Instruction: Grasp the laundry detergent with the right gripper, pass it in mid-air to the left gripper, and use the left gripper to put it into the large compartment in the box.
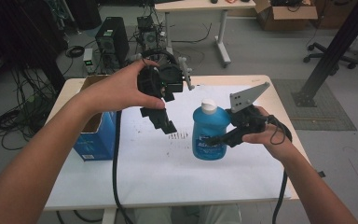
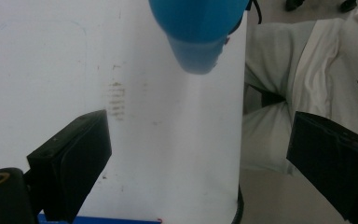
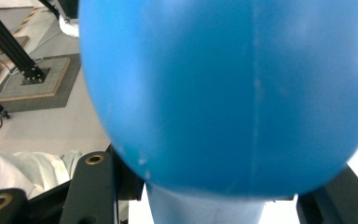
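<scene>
White-topped counter (image 1: 135,172) | your right gripper (image 1: 223,139): fingers clamped on blue bottle (image 1: 209,133), centre-right | your left gripper (image 1: 165,122): fingers apart, holding nothing, left of bottle

The blue bottle (image 1: 209,133) is smooth, shiny plastic with a white plastic cap (image 1: 208,105). The table top (image 1: 135,172) is matt white. The blue box (image 1: 93,135) at the left is cardboard.
</scene>
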A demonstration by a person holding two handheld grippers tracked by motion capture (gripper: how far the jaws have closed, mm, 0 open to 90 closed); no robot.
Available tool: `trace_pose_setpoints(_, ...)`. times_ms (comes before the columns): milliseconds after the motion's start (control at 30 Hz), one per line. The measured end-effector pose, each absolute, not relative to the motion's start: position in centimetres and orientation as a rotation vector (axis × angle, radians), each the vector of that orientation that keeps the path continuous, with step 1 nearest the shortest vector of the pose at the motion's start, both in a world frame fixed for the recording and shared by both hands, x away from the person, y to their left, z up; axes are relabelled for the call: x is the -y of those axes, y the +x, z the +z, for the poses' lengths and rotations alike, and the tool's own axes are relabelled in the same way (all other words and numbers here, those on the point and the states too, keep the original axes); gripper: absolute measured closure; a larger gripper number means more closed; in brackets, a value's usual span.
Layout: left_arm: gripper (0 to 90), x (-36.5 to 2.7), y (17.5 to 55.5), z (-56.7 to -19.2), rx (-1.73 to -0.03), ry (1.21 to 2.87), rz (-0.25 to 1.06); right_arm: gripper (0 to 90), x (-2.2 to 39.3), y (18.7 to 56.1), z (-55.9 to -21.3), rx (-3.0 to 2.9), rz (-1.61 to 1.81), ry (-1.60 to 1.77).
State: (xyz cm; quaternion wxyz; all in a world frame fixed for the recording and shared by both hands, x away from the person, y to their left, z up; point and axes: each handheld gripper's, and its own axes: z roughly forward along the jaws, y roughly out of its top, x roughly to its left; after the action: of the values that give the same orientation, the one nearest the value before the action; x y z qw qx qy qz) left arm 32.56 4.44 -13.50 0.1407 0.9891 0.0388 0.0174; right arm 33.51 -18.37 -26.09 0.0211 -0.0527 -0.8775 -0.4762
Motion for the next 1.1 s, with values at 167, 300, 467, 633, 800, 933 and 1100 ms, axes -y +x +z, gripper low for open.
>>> trace_pose_setpoints(167,6.7,-4.1,32.3,-13.4,-0.102,2.880,0.047,43.9,17.0,33.5,-26.1,2.728,-1.437,-0.132)
trace_pose_setpoints(300,6.5,-3.7,32.2,-13.5,-0.094,2.888,0.045,43.9,16.0,33.5,-26.4,2.736,-1.406,-0.106)
trace_pose_setpoints(467,6.5,-3.2,32.2,-13.5,-0.075,2.906,0.030,43.9,14.8,33.8,-26.6,2.739,-1.370,-0.094)
trace_pose_setpoints(633,6.4,-2.9,32.3,-13.8,-0.073,2.918,0.033,43.9,13.9,33.9,-26.6,2.751,-1.344,-0.075)
trace_pose_setpoints(800,6.3,-2.6,32.5,-14.2,-0.068,2.929,0.034,44.0,13.2,34.0,-26.5,2.756,-1.325,-0.062)
trace_pose_setpoints(933,6.3,-2.3,32.6,-14.5,-0.065,2.938,0.031,43.9,12.8,34.0,-26.4,2.758,-1.319,-0.053)
trace_pose_setpoints(1100,6.3,-2.1,32.8,-15.1,-0.066,2.941,0.031,43.9,12.4,33.9,-26.3,2.756,-1.308,-0.044)
